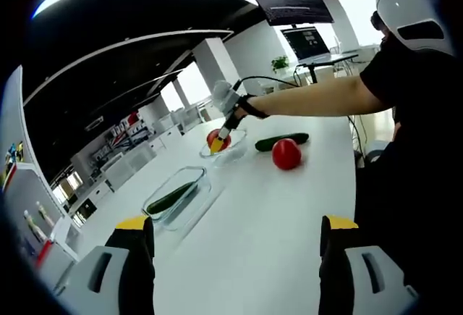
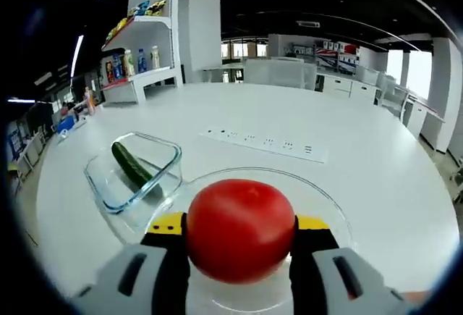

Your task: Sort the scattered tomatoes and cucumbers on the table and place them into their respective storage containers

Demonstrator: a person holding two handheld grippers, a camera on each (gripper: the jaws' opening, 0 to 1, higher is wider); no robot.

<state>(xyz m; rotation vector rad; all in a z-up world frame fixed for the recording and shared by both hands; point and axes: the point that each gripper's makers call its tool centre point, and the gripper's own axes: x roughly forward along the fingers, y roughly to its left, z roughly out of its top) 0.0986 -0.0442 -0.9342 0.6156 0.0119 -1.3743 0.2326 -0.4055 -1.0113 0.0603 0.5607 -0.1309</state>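
Note:
In the right gripper view my right gripper (image 2: pixel 239 224) is shut on a red tomato (image 2: pixel 240 229), held just above a round glass bowl (image 2: pixel 322 195). The left gripper view sees that gripper (image 1: pixel 221 138) and its tomato (image 1: pixel 214 140) over the same bowl (image 1: pixel 235 148). A rectangular glass container (image 2: pixel 155 177) holds one cucumber (image 2: pixel 130 164); it also appears nearer in the left gripper view (image 1: pixel 189 203) with the cucumber (image 1: pixel 170 199) inside. A loose tomato (image 1: pixel 286 153) and a loose cucumber (image 1: pixel 282 141) lie on the table beside the bowl. My left gripper (image 1: pixel 236 228) hangs open over the near table.
The white table (image 1: pixel 275 228) runs wide. A person (image 1: pixel 419 112) stands at its right edge, one arm stretched to the bowl. A white power strip (image 2: pixel 264 143) lies beyond the bowl. Shelves with bottles (image 2: pixel 137 61) stand at the back left.

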